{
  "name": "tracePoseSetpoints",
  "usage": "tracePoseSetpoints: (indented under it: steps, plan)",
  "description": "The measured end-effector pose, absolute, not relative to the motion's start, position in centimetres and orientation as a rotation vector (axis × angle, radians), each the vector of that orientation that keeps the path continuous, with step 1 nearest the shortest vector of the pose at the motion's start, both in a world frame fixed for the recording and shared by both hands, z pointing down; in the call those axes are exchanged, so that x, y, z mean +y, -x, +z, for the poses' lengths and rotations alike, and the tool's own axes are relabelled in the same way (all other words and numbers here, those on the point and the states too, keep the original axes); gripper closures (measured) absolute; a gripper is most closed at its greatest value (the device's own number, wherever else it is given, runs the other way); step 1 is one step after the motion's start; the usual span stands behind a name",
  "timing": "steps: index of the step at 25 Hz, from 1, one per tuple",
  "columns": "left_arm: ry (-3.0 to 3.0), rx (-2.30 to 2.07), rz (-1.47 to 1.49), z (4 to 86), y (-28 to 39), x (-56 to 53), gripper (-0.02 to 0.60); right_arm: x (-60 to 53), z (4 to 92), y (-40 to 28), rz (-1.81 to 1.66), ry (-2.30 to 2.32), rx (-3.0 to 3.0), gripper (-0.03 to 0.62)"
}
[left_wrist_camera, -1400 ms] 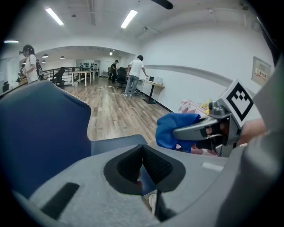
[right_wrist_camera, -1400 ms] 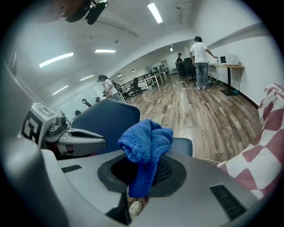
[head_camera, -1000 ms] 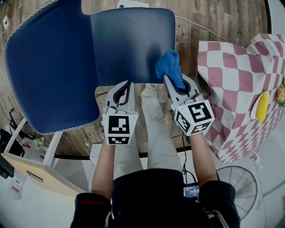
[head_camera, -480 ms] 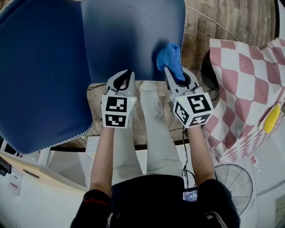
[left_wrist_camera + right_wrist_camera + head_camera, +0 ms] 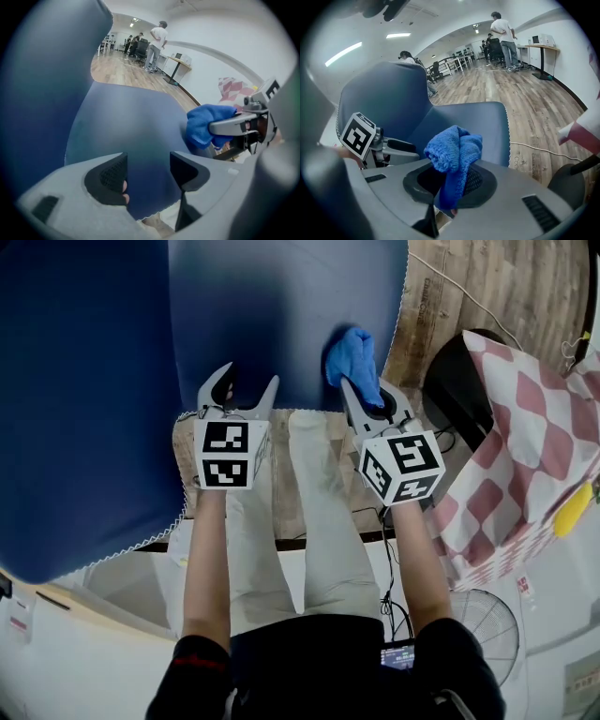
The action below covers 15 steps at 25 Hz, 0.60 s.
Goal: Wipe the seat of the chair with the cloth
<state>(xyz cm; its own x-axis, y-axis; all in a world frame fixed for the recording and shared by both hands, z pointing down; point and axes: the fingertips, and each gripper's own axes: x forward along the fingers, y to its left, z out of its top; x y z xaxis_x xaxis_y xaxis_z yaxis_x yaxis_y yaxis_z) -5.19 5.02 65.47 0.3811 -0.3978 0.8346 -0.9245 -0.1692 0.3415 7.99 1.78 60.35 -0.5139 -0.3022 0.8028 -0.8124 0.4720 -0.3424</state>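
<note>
Compared with a second ago, the left gripper (image 5: 248, 381) and the right gripper (image 5: 362, 397) both sit lower and closer to the seat (image 5: 281, 306), which fills more of the head view. Left jaws have just been opening; they were pressed together before, and nothing is between them

Cloth (image 5: 354, 360): blue, bunched, pinched in the right gripper, jaws clamped on its lower end. Loose upper end bulges out past the jaw tips. From the head view the cloth lies over the near right part of the seat, close to the front edge; whether it touches the fabric I cannot tell

Seat: dark blue fabric, white scalloped trim along the edge. Same blue chair back (image 5: 75, 399) rises at the left of the head view

Left gripper: jaws spread wide, empty, tips over the seat's front edge, left of the cloth and apart from it. Its own view shows only the seat between the black pads (image 5: 110, 176)

Person's trouser legs (image 5: 319, 493) below the seat's front edge, between the two grippers. Wooden floor (image 5: 469, 334) right of the seat with a thin pale cable (image 5: 459, 289) across it. Red-and-white checked tablecloth (image 5: 525, 437) at far right; a fan (image 5: 486, 626) lower in the picture. Right gripper view: people (image 5: 504, 26) standing far off near desks
</note>
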Motion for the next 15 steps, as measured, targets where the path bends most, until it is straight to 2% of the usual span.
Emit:
tracePoseSetpoints:
  steps: [4, 15]
  plan:
    - [-1.759, -1.242, 0.795, 66.1, 6.4, 4.6, 0.265, 1.5, 60.6, -8.0, 0.956, -0.913, -2.044, 0.546]
    - [-1.831, -1.293, 0.914, 67.1, 6.6, 4.7, 0.262, 0.0, 61.0, -7.8, 0.908, -0.893, -2.061, 0.546]
